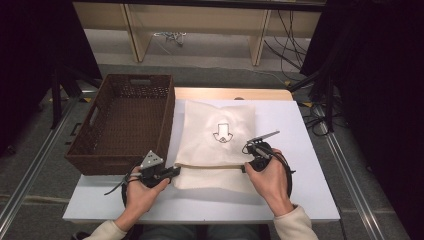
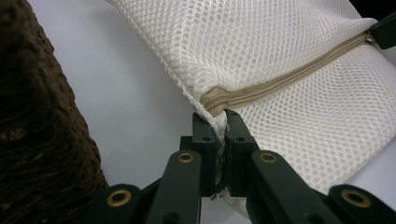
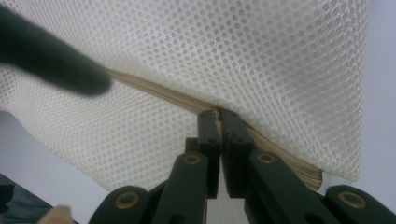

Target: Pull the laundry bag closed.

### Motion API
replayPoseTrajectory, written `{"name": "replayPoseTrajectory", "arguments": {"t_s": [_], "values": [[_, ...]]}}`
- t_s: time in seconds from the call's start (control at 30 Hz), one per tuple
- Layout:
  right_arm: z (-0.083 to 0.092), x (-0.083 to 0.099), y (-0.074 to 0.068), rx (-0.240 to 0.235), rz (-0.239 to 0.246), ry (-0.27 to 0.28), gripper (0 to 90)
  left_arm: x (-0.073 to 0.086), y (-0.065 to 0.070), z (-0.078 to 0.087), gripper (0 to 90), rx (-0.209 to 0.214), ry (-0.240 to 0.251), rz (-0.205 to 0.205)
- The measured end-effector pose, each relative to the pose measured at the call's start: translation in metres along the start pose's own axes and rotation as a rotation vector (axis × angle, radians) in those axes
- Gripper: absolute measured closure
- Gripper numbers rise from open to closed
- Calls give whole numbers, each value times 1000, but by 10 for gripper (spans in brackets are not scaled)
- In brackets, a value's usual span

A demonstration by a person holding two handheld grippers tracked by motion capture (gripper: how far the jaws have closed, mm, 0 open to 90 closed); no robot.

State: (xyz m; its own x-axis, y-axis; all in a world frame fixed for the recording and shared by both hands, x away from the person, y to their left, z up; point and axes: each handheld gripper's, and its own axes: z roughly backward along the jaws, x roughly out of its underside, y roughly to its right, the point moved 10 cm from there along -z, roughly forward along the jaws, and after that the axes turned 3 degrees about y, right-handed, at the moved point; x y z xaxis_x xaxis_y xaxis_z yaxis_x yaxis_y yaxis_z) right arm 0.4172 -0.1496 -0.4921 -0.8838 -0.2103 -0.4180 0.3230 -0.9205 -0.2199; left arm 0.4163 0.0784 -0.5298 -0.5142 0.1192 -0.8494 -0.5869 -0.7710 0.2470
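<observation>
A white mesh bag (image 1: 215, 135) with a beige zipper (image 1: 210, 167) lies flat on the white table (image 1: 305, 190). My left gripper (image 1: 174, 172) is shut on the bag's left edge, right at the zipper's end. In the left gripper view its jaws (image 2: 216, 119) pinch the mesh just below the zipper (image 2: 289, 79). My right gripper (image 1: 245, 167) is shut at the zipper's right end. In the right gripper view its jaws (image 3: 218, 114) are closed on the zipper line (image 3: 159, 91) of the bag (image 3: 233, 46). The right gripper's black tip (image 2: 385, 30) meets the zipper's far end.
A dark brown woven basket (image 1: 122, 120) stands at the table's left edge, close to my left gripper, and its wall (image 2: 37, 121) rises beside the jaws. A dark blurred shape (image 3: 46, 60) crosses the upper left of the right gripper view. Wooden shelving (image 1: 200, 25) stands beyond the table.
</observation>
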Motion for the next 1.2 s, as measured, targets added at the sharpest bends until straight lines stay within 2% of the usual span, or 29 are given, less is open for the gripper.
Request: {"name": "replayPoseTrajectory", "arguments": {"t_s": [0.07,0.1,0.13,0.3,0.33,0.5,0.53,0.57,0.6,0.63,0.67,0.7,0.77,0.87,0.9,0.97,1.0,1.2], "values": [[0,0,1,3,3,4,886,0,0,0,850,1,1,1],[1,0,0,14,-15,0,886,0,0,0,850,-1,0,-1],[1,0,2,9,5,5,886,0,0,0,850,-2,1,-1],[3,0,1,11,-27,-3,886,-1,0,0,851,0,1,-2],[3,0,3,8,-7,3,886,-1,1,0,850,-2,6,4],[4,0,2,13,-25,2,886,-1,1,0,850,3,7,0],[4,0,3,5,-13,6,886,-1,1,0,850,3,4,-1],[5,1,2,11,-37,-7,886,-2,1,0,850,3,9,4],[5,0,3,17,-38,-3,886,-1,1,0,851,4,8,2],[4,-2,7,11,1,20,886,-1,0,0,851,1,4,1],[5,-1,7,16,-9,10,886,-1,0,0,851,0,7,2],[6,0,5,16,-40,2,886,-1,0,0,850,1,2,1],[6,-1,7,14,-27,6,886,-1,1,0,851,-1,5,2],[7,0,6,20,-37,1,886,-1,0,0,851,-1,3,0],[6,-1,9,15,-9,10,887,-1,0,0,850,-1,4,2],[8,-1,11,21,-16,13,886,-1,0,0,850,2,3,0],[9,0,10,26,-35,10,887,-1,0,0,850,2,2,0],[8,0,12,19,-19,14,886,-1,1,0,851,-2,5,-1]]}}
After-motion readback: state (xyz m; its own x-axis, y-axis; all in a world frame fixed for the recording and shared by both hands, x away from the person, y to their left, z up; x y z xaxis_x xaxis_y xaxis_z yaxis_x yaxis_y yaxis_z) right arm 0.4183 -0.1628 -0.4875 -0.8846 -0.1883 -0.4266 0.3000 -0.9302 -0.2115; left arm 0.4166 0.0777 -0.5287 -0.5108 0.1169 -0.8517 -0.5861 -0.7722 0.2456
